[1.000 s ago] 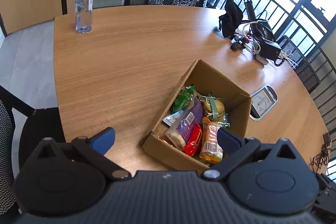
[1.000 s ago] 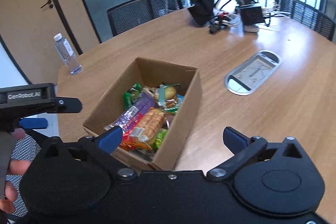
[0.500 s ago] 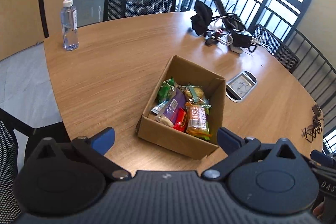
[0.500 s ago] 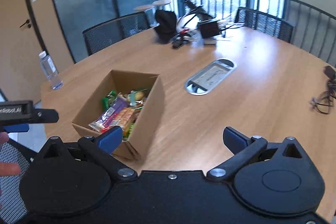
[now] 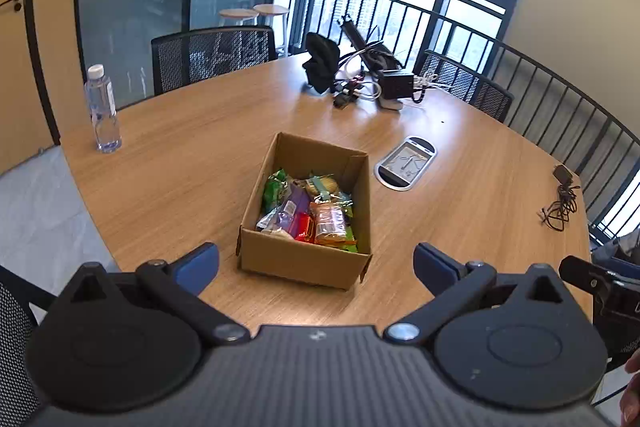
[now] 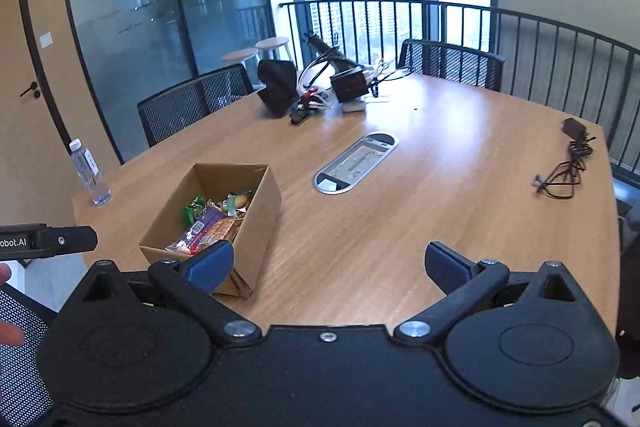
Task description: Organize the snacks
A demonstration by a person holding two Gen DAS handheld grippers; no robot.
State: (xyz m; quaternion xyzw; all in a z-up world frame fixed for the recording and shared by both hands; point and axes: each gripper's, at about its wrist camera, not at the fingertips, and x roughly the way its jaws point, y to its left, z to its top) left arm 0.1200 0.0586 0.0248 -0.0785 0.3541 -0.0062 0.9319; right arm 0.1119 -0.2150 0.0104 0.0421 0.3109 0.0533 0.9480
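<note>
We see a broad wooden counter (image 5: 192, 163), an open cardboard box (image 5: 296, 259) of snacks (image 5: 308, 211) near its front edge, our left gripper (image 5: 316, 263) and right gripper (image 6: 328, 263) hovering nearer, fingers spread wide, holding nothing, a water bottle (image 5: 102, 107) far left.

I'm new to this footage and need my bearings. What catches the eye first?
An open cardboard box of bright snack packets sits near the round wooden table's front edge. Behind it lie a tangle of cables and black electronics; a water bottle stands far left.
</note>
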